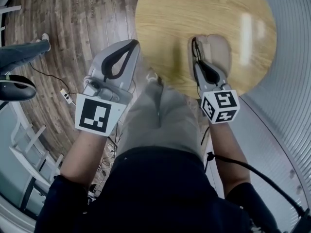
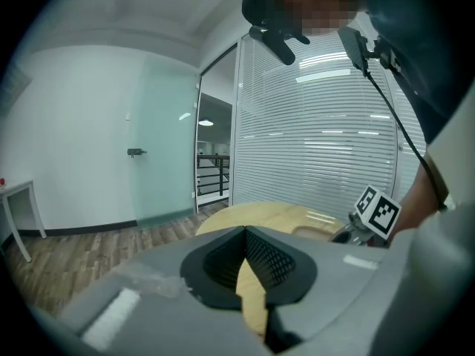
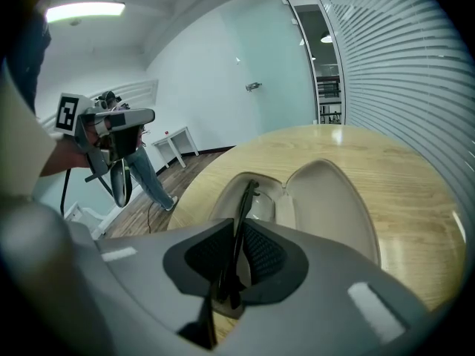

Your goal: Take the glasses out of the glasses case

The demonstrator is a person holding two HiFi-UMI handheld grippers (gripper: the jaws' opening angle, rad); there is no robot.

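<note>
A beige glasses case (image 1: 217, 49) lies open on the round wooden table (image 1: 184, 13); the right gripper view shows its lid (image 3: 334, 199) folded back to the right. Black glasses (image 3: 243, 206) stand on edge over the case's base, partly lifted out. My right gripper (image 1: 196, 52) (image 3: 236, 232) is shut on their thin frame. My left gripper (image 1: 131, 45) (image 2: 245, 232) hangs left of the table's edge, over the floor, shut with nothing between its pads. It also shows in the right gripper view, as the left gripper (image 3: 111, 136) held up at the left.
Wood floor (image 1: 73, 28) lies left of the table. A person's leg in jeans (image 1: 22, 52) stands at the far left, near a cable (image 1: 48, 76). A slatted blind wall (image 3: 401, 87) runs along the right. A white side table (image 3: 174, 139) stands by the back wall.
</note>
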